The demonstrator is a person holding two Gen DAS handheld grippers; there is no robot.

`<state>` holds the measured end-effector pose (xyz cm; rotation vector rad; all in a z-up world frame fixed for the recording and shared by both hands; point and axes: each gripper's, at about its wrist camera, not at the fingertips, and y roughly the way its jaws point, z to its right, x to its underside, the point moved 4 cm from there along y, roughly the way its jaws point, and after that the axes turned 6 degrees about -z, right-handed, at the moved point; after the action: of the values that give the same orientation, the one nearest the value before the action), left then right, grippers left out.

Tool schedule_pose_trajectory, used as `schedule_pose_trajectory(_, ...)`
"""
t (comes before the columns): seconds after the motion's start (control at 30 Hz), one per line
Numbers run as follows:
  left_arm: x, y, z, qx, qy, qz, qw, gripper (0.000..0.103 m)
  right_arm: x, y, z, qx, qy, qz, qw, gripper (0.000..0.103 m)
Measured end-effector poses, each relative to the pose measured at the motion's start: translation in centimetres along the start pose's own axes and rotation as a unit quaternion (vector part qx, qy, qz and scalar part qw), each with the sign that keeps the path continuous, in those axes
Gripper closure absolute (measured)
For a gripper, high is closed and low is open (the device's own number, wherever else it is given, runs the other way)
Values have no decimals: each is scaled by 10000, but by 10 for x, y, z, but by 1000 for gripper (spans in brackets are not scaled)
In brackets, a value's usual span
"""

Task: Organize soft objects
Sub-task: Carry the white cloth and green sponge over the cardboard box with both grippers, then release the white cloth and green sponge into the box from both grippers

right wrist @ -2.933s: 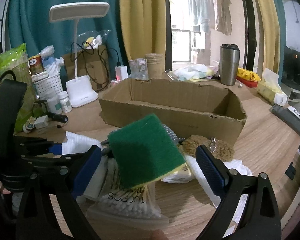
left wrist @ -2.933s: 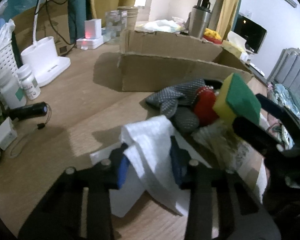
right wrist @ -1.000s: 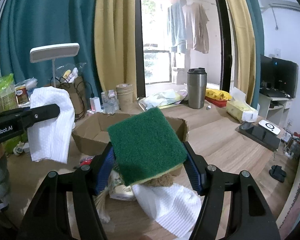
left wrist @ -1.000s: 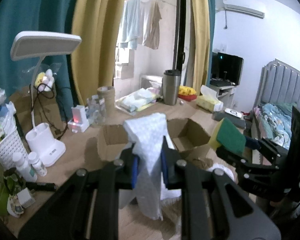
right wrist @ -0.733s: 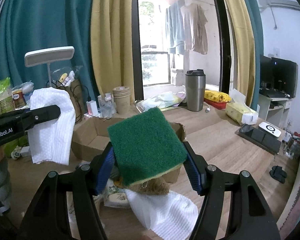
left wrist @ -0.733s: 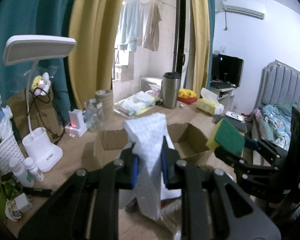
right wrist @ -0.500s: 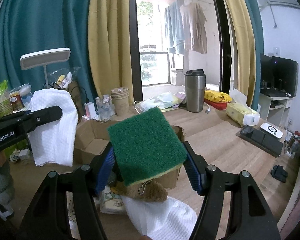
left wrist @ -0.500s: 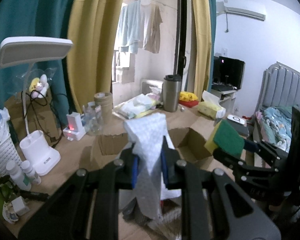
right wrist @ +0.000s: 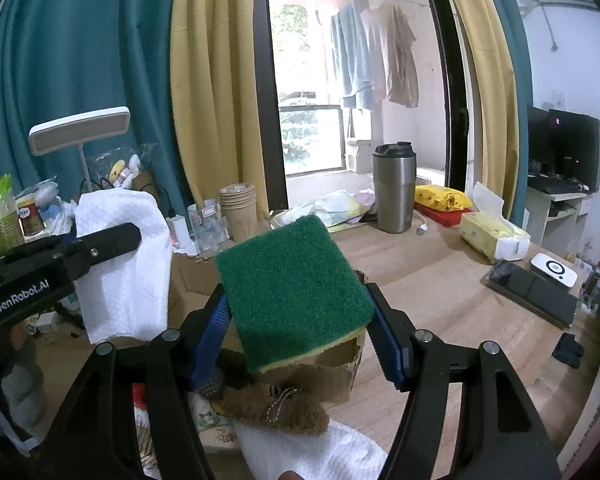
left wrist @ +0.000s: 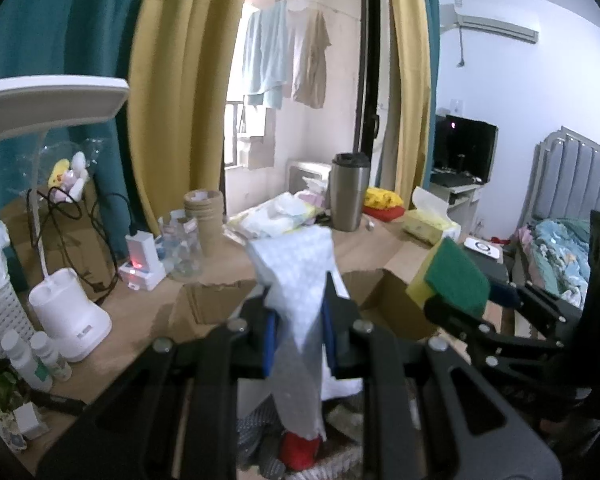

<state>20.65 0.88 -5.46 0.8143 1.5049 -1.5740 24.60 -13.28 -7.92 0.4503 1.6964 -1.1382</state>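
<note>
Ahead of and below both grippers lies the open cardboard box (left wrist: 384, 304) on the tabletop (right wrist: 440, 280). Left gripper (left wrist: 298, 330) jaws pinch a hanging white cloth (left wrist: 296, 280) near the box's middle; right gripper (right wrist: 300, 338) jaws clamp a green sponge (right wrist: 290, 294) toward its right end.

The right gripper (right wrist: 298, 316) clamps a green sponge (right wrist: 292, 292) above what looks like a cardboard box (right wrist: 340, 364)

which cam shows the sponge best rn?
Right wrist: the green-and-yellow sponge fills the centre, scouring face up, gripped by the right gripper. Left wrist shows it smaller, at the right edge, with its yellow side visible.
</note>
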Motion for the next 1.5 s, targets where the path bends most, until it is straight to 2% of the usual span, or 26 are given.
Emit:
schedule_pose_trajectory(0.43,-6,23,9,93,16,-14,10000,84,-7,18,6,-97,47,-70,9999,34)
schedule_pose_trajectory(1.0,10,81,2,142,-218,-488,9985,84,-4,57,4,-344,277,-545,9975,34)
schedule_pose_trajectory(1.5,32,110,-1,305,-281,-1140,9926,80,7,71,0,-141,349,-830,9958,34)
